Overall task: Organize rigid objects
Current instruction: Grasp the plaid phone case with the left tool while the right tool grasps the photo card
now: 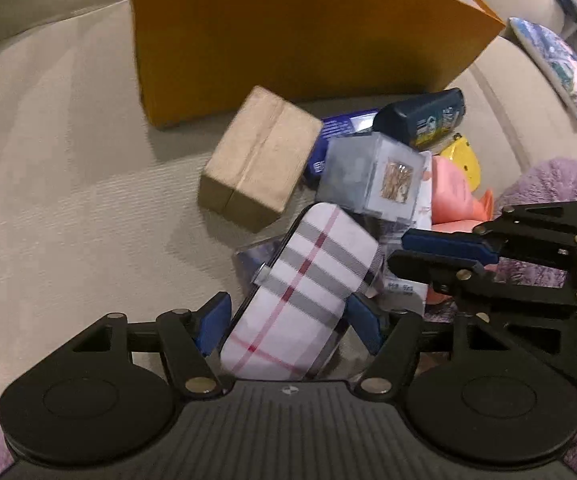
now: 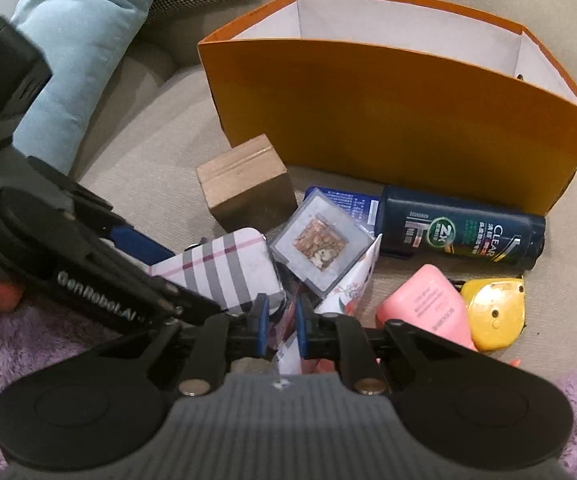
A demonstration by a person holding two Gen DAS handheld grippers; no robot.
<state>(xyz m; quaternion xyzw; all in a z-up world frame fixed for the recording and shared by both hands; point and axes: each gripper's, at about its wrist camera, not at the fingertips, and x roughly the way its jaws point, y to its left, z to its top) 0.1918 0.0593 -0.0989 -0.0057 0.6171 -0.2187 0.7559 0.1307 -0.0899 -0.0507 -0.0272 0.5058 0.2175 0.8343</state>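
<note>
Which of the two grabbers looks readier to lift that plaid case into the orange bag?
Probably the left gripper: its open jaws straddle the plaid case, though the pads seem not yet pressed on it. The right gripper is nearly shut around a thin floral packet. The orange bag stands just beyond the pile.

An orange paper bag point(image 2: 388, 120) (white inside), a white case point(image 1: 308, 280) checked in grey and red, a navy bottle point(image 2: 460, 232), a pink tube point(image 2: 424, 304), a yellow tape measure point(image 2: 492, 312).
</note>
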